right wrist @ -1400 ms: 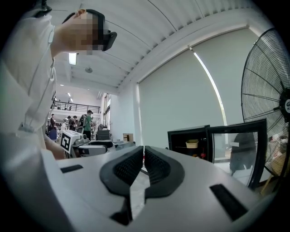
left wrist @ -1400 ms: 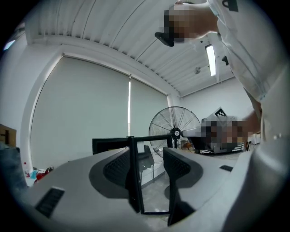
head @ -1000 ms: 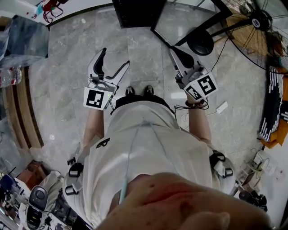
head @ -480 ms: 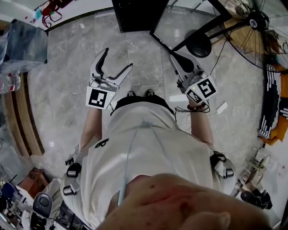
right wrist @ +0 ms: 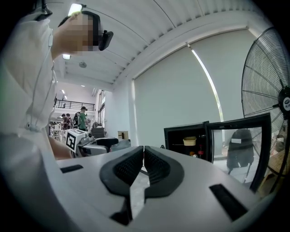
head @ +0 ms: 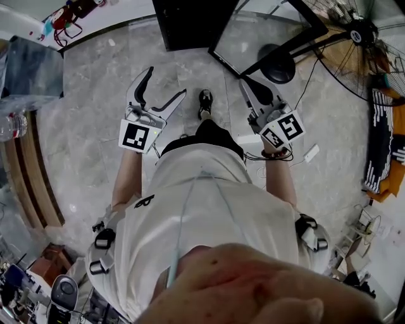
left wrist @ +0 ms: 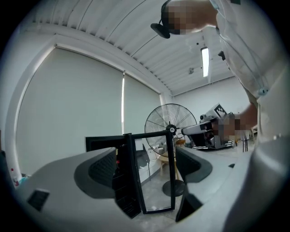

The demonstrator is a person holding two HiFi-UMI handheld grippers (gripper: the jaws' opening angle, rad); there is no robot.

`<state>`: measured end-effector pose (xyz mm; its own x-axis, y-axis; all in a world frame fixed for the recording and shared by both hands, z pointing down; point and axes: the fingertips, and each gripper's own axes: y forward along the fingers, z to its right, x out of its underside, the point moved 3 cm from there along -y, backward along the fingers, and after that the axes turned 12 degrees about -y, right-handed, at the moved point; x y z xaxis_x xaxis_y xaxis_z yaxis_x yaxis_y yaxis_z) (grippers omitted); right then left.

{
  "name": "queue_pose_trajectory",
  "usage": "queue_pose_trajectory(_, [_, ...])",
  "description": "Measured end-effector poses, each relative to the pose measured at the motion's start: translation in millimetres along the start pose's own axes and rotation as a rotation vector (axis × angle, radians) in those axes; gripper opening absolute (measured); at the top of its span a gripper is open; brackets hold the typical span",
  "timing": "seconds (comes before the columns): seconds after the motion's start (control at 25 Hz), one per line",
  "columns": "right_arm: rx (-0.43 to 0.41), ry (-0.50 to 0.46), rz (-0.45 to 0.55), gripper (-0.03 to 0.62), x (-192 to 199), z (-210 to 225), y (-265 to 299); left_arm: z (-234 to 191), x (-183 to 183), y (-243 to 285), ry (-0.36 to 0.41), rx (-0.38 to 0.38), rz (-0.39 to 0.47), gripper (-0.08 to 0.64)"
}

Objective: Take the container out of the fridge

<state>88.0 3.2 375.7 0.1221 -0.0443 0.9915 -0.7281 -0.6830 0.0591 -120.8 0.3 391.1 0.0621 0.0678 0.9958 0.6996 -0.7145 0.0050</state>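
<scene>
Fridge door (head: 253,35) open, fan (head: 364,31) near, floor (head: 190,69) prob. clear

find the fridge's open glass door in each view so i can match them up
Head view: glass door at top, right of centre, swung out from the black fridge.
Left gripper view: dead centre, standing upright.
Right gripper view: right side, right of the fridge opening.
Shared landmark: the standing fan, next to the door in all three.
</scene>
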Motion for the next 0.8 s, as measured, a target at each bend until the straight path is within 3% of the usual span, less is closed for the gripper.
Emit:
queue_pose_trajectory(0.16, [-0.010, 0.004, 0.022, 0.017, 6.1, 46.6, 28.4, -26.3, 1.3, 40.5, -0.007, -0.038, -0.015, 0.397])
queue_pose_trajectory(0.32, [-0.022, 0.012, 0.053, 0.017, 6.6, 90.5, 63.6, -52.5, -13.7, 79.2, 0.053, -0.041, 0.009, 0.397])
queue_pose_trajectory(0.48, [-0.061, 0.025, 0.022, 0.017, 18.7, 130.3, 95.9, -79.1, -11.2, 116.2, 0.017, -0.071, 0.000, 0.399])
queue_pose_trajectory(0.68, [-0.112, 0.043, 0.020, 0.017, 24.6, 173.1, 118.5, -98.4, -14.6, 165.6, 0.030, -0.095, 0.007, 0.399])
queue_pose_trajectory(0.8, [-0.129, -0.003, 0.000, 0.017, 20.0, 204.2, 119.7, -102.8, -11.7, 201.1, 0.014, -0.089, -0.017, 0.399])
